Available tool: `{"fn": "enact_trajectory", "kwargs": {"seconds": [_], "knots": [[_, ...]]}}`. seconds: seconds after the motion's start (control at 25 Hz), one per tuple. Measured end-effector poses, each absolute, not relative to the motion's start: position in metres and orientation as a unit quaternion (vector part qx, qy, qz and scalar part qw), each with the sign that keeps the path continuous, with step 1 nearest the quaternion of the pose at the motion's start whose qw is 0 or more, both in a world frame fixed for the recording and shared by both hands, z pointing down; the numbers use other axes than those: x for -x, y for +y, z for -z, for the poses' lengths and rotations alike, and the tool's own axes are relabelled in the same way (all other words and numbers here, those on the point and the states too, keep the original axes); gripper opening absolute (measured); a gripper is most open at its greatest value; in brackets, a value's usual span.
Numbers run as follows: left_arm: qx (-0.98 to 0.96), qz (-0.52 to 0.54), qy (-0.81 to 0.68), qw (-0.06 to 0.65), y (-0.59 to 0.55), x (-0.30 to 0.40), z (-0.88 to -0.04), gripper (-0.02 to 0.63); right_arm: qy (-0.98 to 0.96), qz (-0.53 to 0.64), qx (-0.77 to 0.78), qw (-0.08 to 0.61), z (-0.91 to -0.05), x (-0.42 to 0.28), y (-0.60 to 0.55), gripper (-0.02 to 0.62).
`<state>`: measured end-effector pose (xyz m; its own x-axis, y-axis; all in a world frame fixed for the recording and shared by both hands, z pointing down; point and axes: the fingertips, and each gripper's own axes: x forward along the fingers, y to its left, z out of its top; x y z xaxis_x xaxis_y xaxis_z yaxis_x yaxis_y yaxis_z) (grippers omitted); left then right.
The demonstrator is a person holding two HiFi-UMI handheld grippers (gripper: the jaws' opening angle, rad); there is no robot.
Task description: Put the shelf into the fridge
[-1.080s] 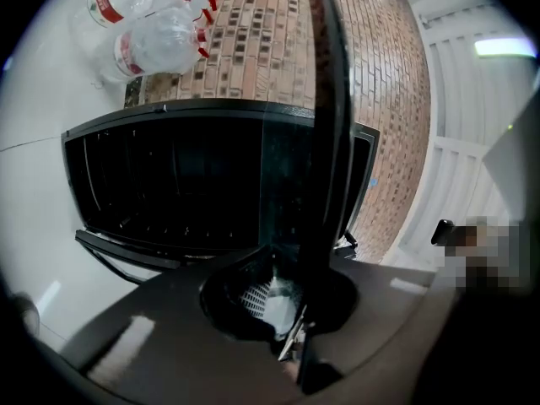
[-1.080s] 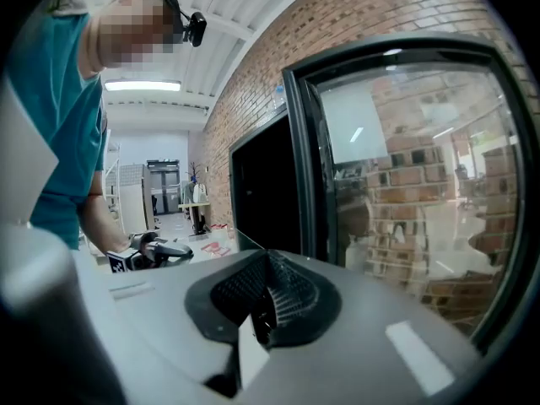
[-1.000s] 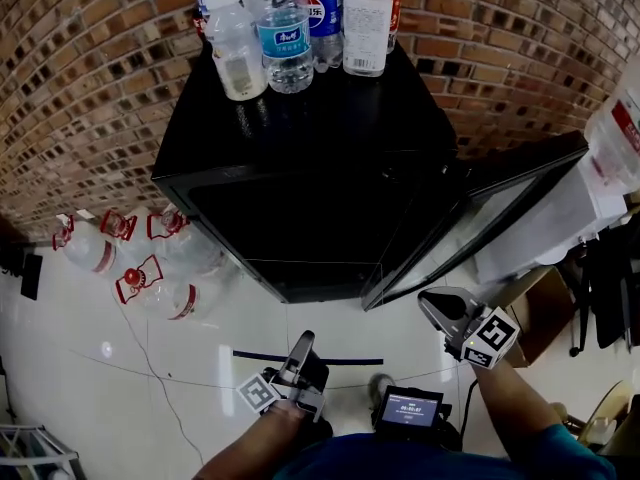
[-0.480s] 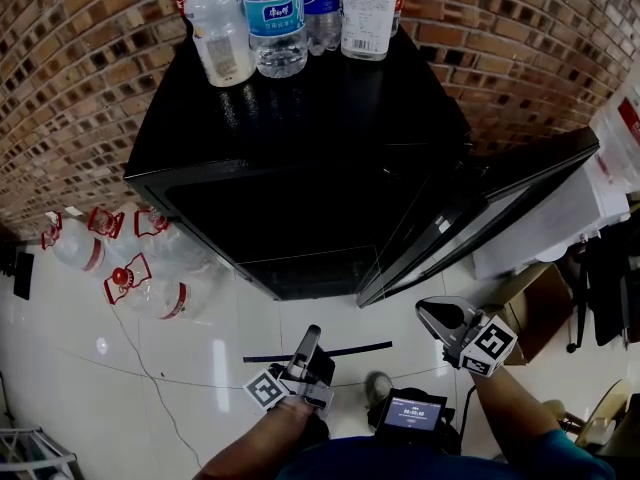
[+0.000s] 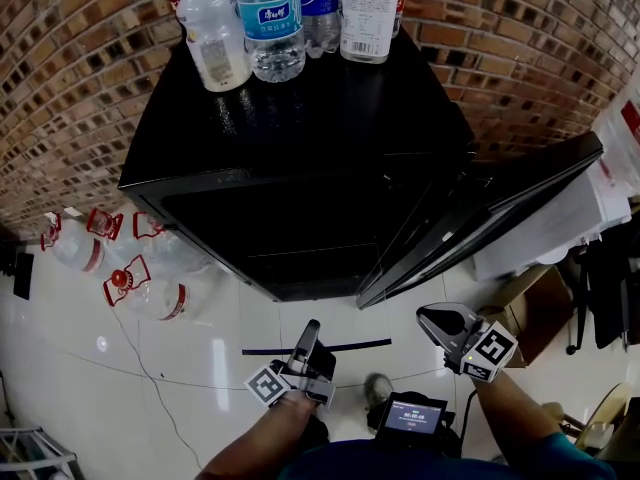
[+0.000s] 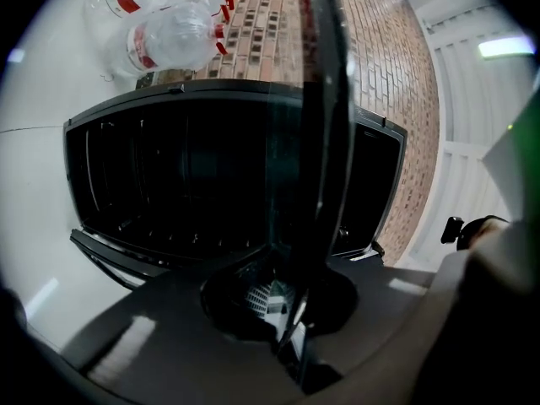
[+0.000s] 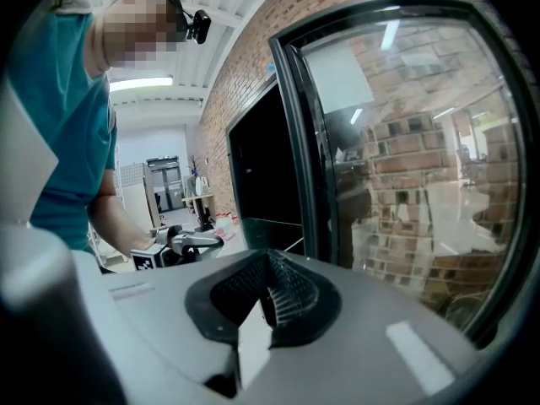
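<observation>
Shelf [image 5: 355, 346]: thin dark-rimmed glass pane. Probably stiff, slick and breakable. Left tool [image 5: 309, 330] pinches it along one edge. Right tool [image 5: 430, 316] pressed together, empty. Best held by rim.

Head view steeply down on fridge [image 5: 300, 118], left gripper view facing its interior, right gripper view beside door [image 7: 405, 159]

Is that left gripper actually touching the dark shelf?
Touching. The left gripper view shows the jaws of the left gripper closed on the edge of the thin dark shelf, which runs up from between them.
</observation>
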<state>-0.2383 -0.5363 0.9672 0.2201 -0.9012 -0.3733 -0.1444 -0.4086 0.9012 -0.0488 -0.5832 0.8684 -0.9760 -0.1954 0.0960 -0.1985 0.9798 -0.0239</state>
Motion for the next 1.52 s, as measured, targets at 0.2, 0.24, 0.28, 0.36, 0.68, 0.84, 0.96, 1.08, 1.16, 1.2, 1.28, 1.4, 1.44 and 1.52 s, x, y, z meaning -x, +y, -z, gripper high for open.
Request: {"fn": "enact_trajectory", "kwargs": {"seconds": [0.2,0.24,0.28,0.36,0.68,0.84,0.96,1.08,1.16,1.2,1.28,1.4,1.44,1.52], "knots": [[-0.681,0.488,-0.399,0.372,-0.558,0.250,-0.972,0.035,-0.994,-0.022,-0.097,0.044,-0.873,0.051,-0.591,0.000],[-0.681,0.489,-0.400,0.370,-0.562,0.251,-0.973,0.036,-0.994,-0.022,-0.097,0.044,-0.873,0.051,-0.593,0.000],[-0.681,0.490,-0.400,0.369,-0.567,0.252,-0.974,0.035,-0.994,-0.022,-0.097,0.044,-0.874,0.051,-0.595,0.000],[-0.683,0.489,-0.402,0.365,-0.577,0.255,-0.975,0.035,-0.994,-0.022,-0.097,0.046,-0.875,0.050,-0.599,0.000],[-0.680,0.489,-0.414,0.358,-0.614,0.270,-0.994,0.037,-0.992,-0.041,-0.105,0.060,-0.886,0.045,-0.611,0.000],[-0.680,0.490,-0.415,0.354,-0.631,0.275,-1.000,0.034,-0.993,-0.018,-0.105,0.043,-0.893,0.042,-0.621,0.000],[-0.687,0.489,-0.416,0.341,-0.643,0.278,-0.997,0.032,-0.993,-0.017,-0.108,0.045,-0.895,0.041,-0.623,0.000],[-0.696,0.487,-0.414,0.328,-0.654,0.281,-0.992,0.032,-0.992,-0.026,-0.112,0.048,-0.895,0.042,-0.623,0.000],[-0.702,0.485,-0.412,0.320,-0.661,0.283,-0.988,0.032,-0.989,-0.058,-0.120,0.071,-0.896,0.046,-0.620,0.000],[-0.704,0.485,-0.411,0.316,-0.665,0.284,-0.986,0.032,-0.989,-0.056,-0.119,0.073,-0.897,0.047,-0.620,0.000],[-0.708,0.483,-0.410,0.310,-0.672,0.286,-0.983,0.032,-0.992,-0.025,-0.110,0.059,-0.900,0.047,-0.622,0.000],[-0.711,0.483,-0.411,0.304,-0.683,0.290,-0.980,0.032,-0.992,-0.027,-0.111,0.061,-0.903,0.047,-0.623,0.000],[-0.711,0.484,-0.411,0.302,-0.687,0.292,-0.979,0.032,-0.992,-0.016,-0.110,0.054,-0.903,0.046,-0.625,0.000],[-0.717,0.492,-0.401,0.287,-0.695,0.293,-0.971,0.034,-0.993,-0.007,-0.108,0.050,-0.904,0.045,-0.627,0.000]]}}
